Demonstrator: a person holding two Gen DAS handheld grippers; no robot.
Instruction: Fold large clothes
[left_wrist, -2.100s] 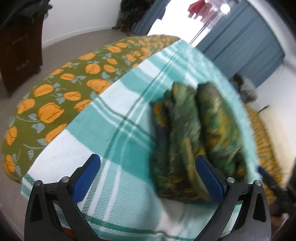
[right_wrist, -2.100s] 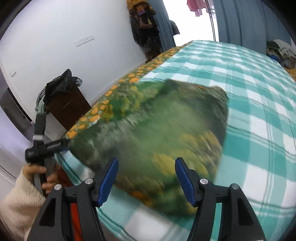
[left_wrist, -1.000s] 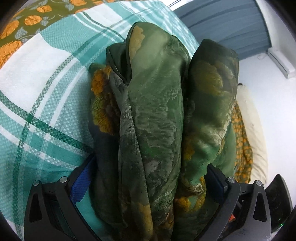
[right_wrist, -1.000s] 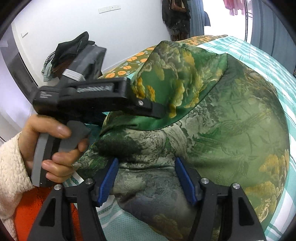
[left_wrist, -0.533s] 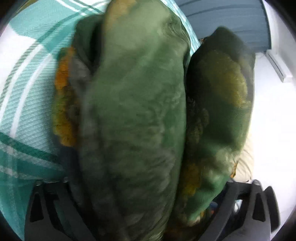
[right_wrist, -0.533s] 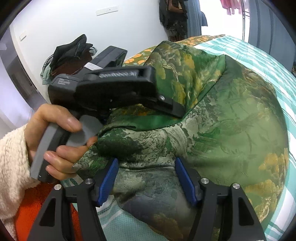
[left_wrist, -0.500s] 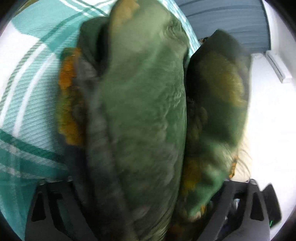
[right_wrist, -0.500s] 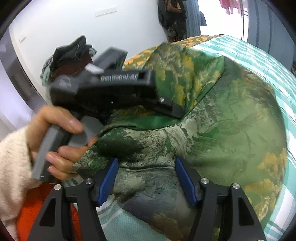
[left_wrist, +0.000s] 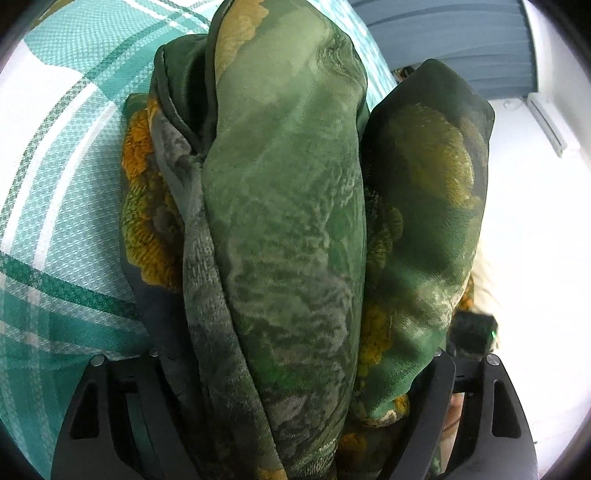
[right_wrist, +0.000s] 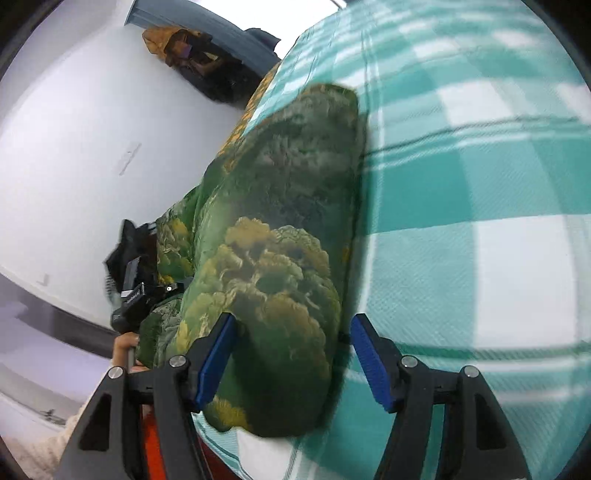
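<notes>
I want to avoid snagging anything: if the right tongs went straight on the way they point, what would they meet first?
Probably the folded green patterned silky garment, lying between the open right tongs on the teal-and-white checked bedcover; depth is unclear.

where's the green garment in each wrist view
Left wrist: garment fills the centre, bunched between the left tongs, whose pads it hides.
Right wrist: garment lies centre-left, its near end between the right tongs, not pinched.
Shared landmark: the checked sheet under it.
</notes>
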